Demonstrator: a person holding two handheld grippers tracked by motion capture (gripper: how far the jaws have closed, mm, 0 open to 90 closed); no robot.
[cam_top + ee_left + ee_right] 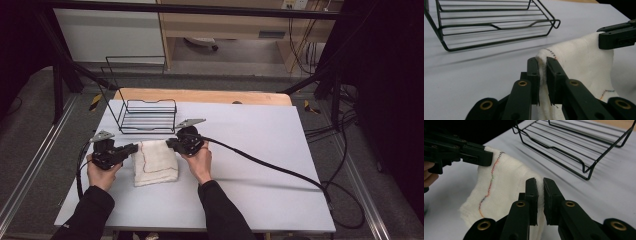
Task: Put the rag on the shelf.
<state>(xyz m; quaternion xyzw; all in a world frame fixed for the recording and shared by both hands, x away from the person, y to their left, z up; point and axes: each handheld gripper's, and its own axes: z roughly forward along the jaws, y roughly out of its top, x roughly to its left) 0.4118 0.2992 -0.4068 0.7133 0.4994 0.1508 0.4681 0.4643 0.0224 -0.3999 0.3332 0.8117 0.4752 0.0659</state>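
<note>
Both grippers are clamped on the white cloth point(155, 162), which sits on the table point(260, 150) near the wire rack point(148, 116): left gripper point(543, 75) and right gripper point(539, 197) each pinch 1 far corner. Thin bites, so a corner could slip free, or the lifted cloth could snag the rack.
</note>
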